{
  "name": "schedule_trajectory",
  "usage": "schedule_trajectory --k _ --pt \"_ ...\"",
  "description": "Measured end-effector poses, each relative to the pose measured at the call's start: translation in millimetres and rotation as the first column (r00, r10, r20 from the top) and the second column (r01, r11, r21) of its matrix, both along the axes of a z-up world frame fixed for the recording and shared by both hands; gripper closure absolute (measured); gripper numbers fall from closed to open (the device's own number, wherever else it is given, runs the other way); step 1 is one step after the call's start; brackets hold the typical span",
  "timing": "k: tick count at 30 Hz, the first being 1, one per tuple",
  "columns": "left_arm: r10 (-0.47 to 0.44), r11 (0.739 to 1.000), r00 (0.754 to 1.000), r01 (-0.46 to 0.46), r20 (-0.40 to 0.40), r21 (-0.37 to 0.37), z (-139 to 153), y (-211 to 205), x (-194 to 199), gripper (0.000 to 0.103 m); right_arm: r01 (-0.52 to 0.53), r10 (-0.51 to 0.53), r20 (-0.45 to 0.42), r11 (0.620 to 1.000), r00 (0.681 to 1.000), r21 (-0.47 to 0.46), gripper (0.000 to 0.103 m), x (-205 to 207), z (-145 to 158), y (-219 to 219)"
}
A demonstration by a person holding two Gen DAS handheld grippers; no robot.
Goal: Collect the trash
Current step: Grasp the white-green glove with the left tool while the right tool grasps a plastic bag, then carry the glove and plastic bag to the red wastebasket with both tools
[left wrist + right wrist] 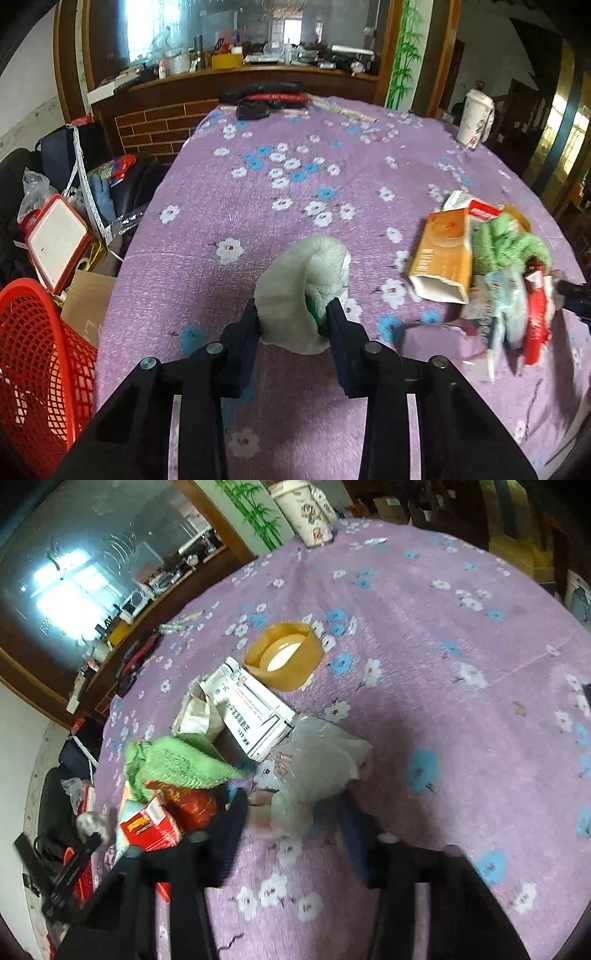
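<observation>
The left gripper (293, 317) points down at a slant, its two black fingers pressed in on a pale wad. The right gripper (291, 812) tilts down too, blurred, jaws partly apart around a clear crumpled wrapper.

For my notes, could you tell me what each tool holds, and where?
Left tool: pale foam wrap, pinched at its near end. Right tool: straddles a clear plastic bag; grip unclear.

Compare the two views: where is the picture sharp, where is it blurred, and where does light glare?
Left wrist view: crumpled white wad sharp, trash pile at right smeared. Right wrist view: right gripper and clear plastic bag blurred; tape roll clearer; window reflection glares. Both bend the table edges.
</observation>
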State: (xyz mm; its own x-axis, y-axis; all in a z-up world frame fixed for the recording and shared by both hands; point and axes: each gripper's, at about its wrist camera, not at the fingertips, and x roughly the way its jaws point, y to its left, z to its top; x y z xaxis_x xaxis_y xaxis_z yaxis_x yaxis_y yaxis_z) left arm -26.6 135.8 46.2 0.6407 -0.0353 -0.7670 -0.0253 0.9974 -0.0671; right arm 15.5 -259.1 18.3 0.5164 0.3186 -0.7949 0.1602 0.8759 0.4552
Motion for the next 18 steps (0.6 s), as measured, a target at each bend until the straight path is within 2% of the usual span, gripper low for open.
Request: schedule_trajectory --k 1,3,7,12,16,18 --pt "-0.004 1.0 1.0 0.004 0.014 -0.003 4.2 -1.5 -5.0 0.069 -0.002 0.002 -0.001 1.0 1.0 -0.01 0.061 2.5 -2.1 2.3" --pt "-0.011 1.0 0.999 0.011 0.04 -0.002 9.8 -5.1 -13.7 0.069 -0.004 0.004 -0.004 0.999 1.0 -0.034 0.074 5.0 -5.9 5.9" --pt "-0.032 0.999 0.996 0.033 0.085 -0.006 17.7 -14.7 -35.1 0.069 0.008 -0.006 0.033 0.998 0.999 -0.058 0.075 -3.4 -5.7 6.1" --pt "-0.059 0.998 0.99 0.062 0.128 -0.017 22.3 -28.6 -60.5 0.069 0.007 0.007 0.144 0.995 0.99 -0.097 0.075 -36.8 17.9 13.4" --pt "-0.073 0.996 0.987 0.08 0.145 -0.045 25.3 -37.7 -71.7 0.069 -0.047 0.085 0.26 0.988 0.962 -0.149 0.075 -65.2 47.0 41.3" --pt "-0.079 0.996 0.984 0.085 0.161 -0.034 29.0 -43.5 -77.3 0.069 -0.09 0.144 0.3 0.978 0.943 -0.186 0.074 -74.9 57.9 58.8"
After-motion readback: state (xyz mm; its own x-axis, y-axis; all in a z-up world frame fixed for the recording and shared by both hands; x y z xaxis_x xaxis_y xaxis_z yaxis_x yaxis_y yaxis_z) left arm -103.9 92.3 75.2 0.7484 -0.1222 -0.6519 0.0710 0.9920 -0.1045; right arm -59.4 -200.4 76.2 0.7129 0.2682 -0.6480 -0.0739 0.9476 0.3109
